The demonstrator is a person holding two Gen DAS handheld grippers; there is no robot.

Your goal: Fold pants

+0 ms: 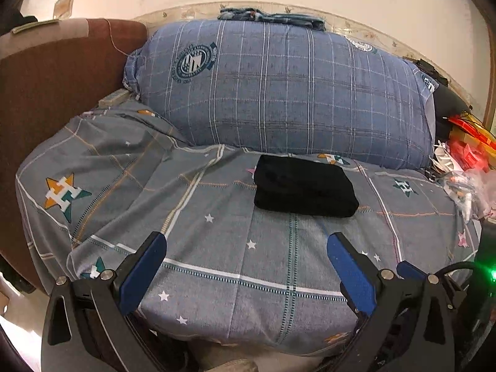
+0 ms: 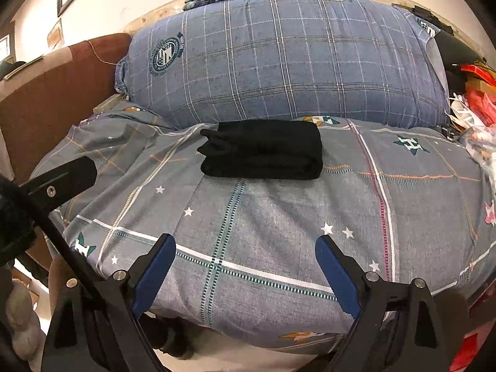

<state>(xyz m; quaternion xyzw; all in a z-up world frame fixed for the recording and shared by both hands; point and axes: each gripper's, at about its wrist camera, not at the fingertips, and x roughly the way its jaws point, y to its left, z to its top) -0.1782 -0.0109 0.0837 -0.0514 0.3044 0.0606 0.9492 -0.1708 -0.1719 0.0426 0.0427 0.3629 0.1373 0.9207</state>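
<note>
The black pants [image 1: 305, 186] lie folded into a compact rectangle on the grey patterned bedsheet [image 1: 217, 248], just in front of the big blue plaid pillow [image 1: 279, 90]. They also show in the right wrist view [image 2: 263, 152]. My left gripper [image 1: 246, 241] is open and empty, held back over the near part of the bed. My right gripper [image 2: 245, 245] is open and empty too, also well short of the pants. The left gripper's body shows at the left of the right wrist view [image 2: 59, 179].
A brown headboard [image 1: 55, 93] stands at the left. Folded denim [image 1: 269, 17] lies on top of the pillow. Red bags and plastic clutter [image 1: 465, 161] sit at the bed's right edge. The near bed edge [image 2: 248, 334] drops off below my grippers.
</note>
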